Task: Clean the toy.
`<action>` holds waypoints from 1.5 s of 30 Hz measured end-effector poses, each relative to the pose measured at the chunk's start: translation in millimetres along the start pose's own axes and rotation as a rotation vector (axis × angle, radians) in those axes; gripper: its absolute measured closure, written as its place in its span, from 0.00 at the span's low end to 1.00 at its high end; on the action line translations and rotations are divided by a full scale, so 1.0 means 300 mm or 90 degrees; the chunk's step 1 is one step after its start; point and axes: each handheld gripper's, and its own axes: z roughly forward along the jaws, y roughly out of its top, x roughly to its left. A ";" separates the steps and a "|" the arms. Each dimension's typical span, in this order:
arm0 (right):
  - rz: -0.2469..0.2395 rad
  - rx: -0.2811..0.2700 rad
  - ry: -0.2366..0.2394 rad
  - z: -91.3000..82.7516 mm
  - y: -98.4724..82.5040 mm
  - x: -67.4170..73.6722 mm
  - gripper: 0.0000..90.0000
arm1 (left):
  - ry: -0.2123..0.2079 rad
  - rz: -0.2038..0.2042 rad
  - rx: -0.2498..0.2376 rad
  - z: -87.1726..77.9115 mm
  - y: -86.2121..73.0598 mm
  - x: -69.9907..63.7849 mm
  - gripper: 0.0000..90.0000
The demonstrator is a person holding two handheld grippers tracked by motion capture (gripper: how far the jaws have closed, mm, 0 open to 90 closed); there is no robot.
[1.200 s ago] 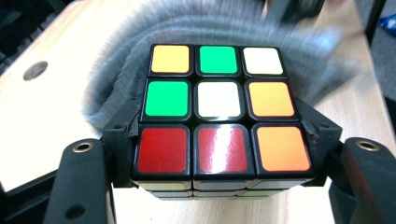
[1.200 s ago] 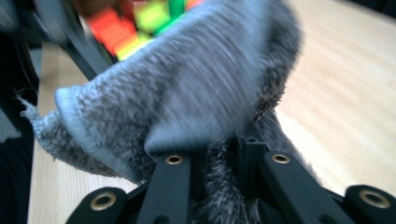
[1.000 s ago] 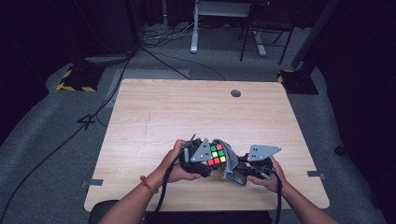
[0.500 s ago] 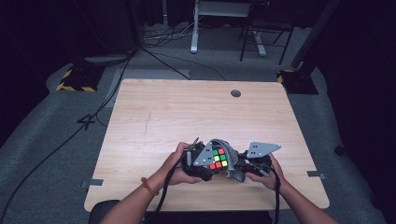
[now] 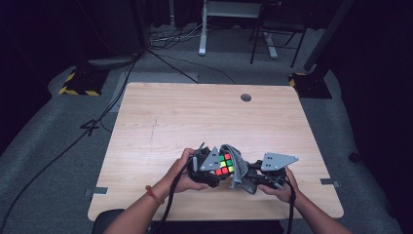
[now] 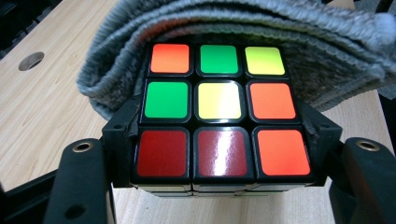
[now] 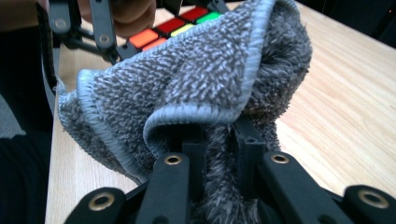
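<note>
A colour puzzle cube (image 5: 224, 164) (image 6: 219, 112) (image 7: 168, 28) with red, green, yellow and orange stickers is held just above the table's near edge. My left gripper (image 5: 208, 168) (image 6: 219, 158) is shut on its two sides. A grey terry cloth (image 5: 239, 168) (image 6: 243, 28) (image 7: 196, 88) drapes over the cube's far and right sides. My right gripper (image 5: 255, 179) (image 7: 223, 154) is shut on a fold of that cloth, right beside the cube.
The wooden table (image 5: 195, 117) has a round cable hole (image 5: 246, 97) near its far edge. Cables and a yellow-black block (image 5: 80, 83) lie on the grey floor at the left. Desk legs stand behind the table.
The cube and cloth have shifted slightly toward the right and near edge; both grips stay the same.
</note>
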 end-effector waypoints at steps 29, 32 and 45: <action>-0.011 0.005 -0.015 -0.008 0.018 -0.005 0.88 | -0.011 0.001 0.019 0.045 -0.010 -0.016 0.37; -0.017 0.003 -0.022 -0.010 0.026 0.004 0.88 | -0.007 0.002 0.031 0.050 -0.010 -0.019 0.37; -0.022 -0.015 -0.011 0.000 0.048 0.009 0.88 | 0.001 0.006 0.055 0.073 -0.013 -0.021 0.37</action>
